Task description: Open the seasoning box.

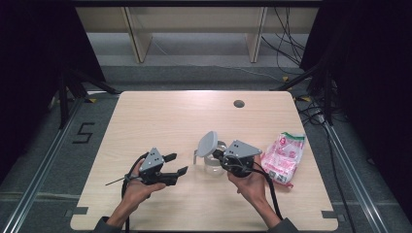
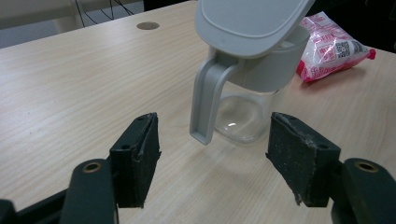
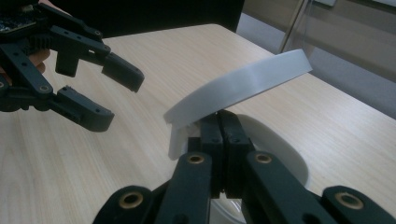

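1. High view: the clear jug (image 1: 212, 162) with its grey collar and handle stands on the wooden table (image 1: 160, 116), its grey lid (image 1: 208, 143) tipped up on edge.
2. The right gripper (image 1: 224, 156) reaches into the jug's mouth from the side away from the handle; its jaws are pressed together just under the raised lid (image 3: 238, 88), and whether they pinch part of the lid or collar cannot be told.
3. The left gripper (image 1: 176, 164) sits near the jug on its handle side, well clear of it, its jaws spread wide with nothing between them.
4. In the left gripper view, the handle (image 2: 208, 100) faces those spread jaws.
5. A pink and white packet (image 1: 284, 156) lies beyond the jug on the side opposite the handle, near the right gripper.
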Tool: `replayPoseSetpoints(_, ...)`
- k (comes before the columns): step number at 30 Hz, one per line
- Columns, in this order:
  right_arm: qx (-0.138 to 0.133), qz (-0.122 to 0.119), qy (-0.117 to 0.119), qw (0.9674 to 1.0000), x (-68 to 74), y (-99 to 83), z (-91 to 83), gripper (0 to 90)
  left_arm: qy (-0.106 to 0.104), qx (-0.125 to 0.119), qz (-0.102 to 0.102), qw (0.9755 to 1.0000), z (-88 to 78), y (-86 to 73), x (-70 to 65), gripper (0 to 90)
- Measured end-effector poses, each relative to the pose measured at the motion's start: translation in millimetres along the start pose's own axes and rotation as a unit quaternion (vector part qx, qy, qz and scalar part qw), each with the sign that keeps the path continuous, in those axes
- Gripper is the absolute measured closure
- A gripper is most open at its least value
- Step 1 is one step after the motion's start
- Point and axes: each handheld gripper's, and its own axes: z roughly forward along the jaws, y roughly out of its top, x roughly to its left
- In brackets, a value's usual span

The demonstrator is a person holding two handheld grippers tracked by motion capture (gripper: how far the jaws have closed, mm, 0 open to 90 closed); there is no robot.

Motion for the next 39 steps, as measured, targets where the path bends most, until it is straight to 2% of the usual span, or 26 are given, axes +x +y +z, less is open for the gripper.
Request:
replayPoseSetpoints(7,0.001,-0.009,0.010,0.9999,4.4,4.2,4.4,90.0,-0.005,0.001,-0.004,1.0000,0.5,-4.4,-2.7,33.0)
replayPoseSetpoints(9,0.001,-0.005,0.008,1.0000,6.3,4.7,5.0,90.0,-0.002,-0.001,-0.002,1.0000,0.6,-5.0,-3.4,32.7)
replayPoseSetpoints(13,-0.002,-0.011,0.014,0.9998,7.9,6.0,7.1,90.0,-0.001,0.005,0.003,1.0000,0.1,-5.8,-5.0,32.6)
replayPoseSetpoints(14,-0.001,-0.004,0.011,0.9999,8.7,5.9,6.5,90.0,-0.004,0.004,0.005,1.0000,0.3,-5.9,-4.9,32.6)
replayPoseSetpoints(19,-0.003,-0.002,0.009,1.0000,1.0,4.9,1.6,90.0,-0.009,0.001,-0.001,1.0000,1.2,-8.0,-7.8,32.8)
replayPoseSetpoints(20,-0.002,0.005,0.009,0.9999,-0.6,4.5,0.1,90.0,-0.012,0.004,0.006,0.9999,1.6,-8.5,-8.0,34.0)
replayPoseSetpoints(22,-0.008,0.017,0.008,0.9998,-2.2,4.6,-0.6,90.0,-0.018,0.004,0.004,0.9998,4.0,-9.9,-9.9,34.0)
replayPoseSetpoints(24,-0.007,0.012,0.009,0.9999,-2.9,5.1,-1.5,89.0,-0.016,0.010,0.005,0.9998,4.4,-10.5,-11.4,32.9)
replayPoseSetpoints(28,-0.010,0.014,-0.006,0.9998,-10.8,1.1,-9.8,85.7,-0.018,0.008,0.006,0.9998,3.4,-10.8,-12.8,31.3)
replayPoseSetpoints(30,0.001,0.038,-0.015,0.9992,-16.8,-4.7,-19.5,83.8,-0.020,0.005,-0.001,0.9998,2.8,-10.8,-13.5,31.0)
replayPoseSetpoints(32,-0.005,0.031,-0.034,0.9989,-25.5,-13.7,-29.8,81.8,-0.023,0.005,-0.005,0.9997,2.8,-11.5,-14.1,30.6)
replayPoseSetpoints(33,-0.001,0.045,-0.042,0.9981,-27.8,-18.6,-36.5,80.0,-0.025,0.006,-0.004,0.9997,3.1,-12.4,-14.5,30.3)
replayPoseSetpoints(37,0.003,0.068,-0.066,0.9954,-45.3,-36.3,-56.9,73.9,-0.032,0.011,-0.007,0.9994,6.7,-15.7,-18.3,29.7)
replayPoseSetpoints(38,0.011,0.086,-0.068,0.9939,-47.4,-39.8,-62.3,73.4,-0.031,0.011,-0.009,0.9994,7.6,-16.5,-19.5,29.6)
replayPoseSetpoints(39,0.013,0.084,-0.075,0.9935,-50.8,-43.1,-67.5,72.6,-0.036,0.011,-0.010,0.9993,8.1,-16.9,-20.0,29.4)
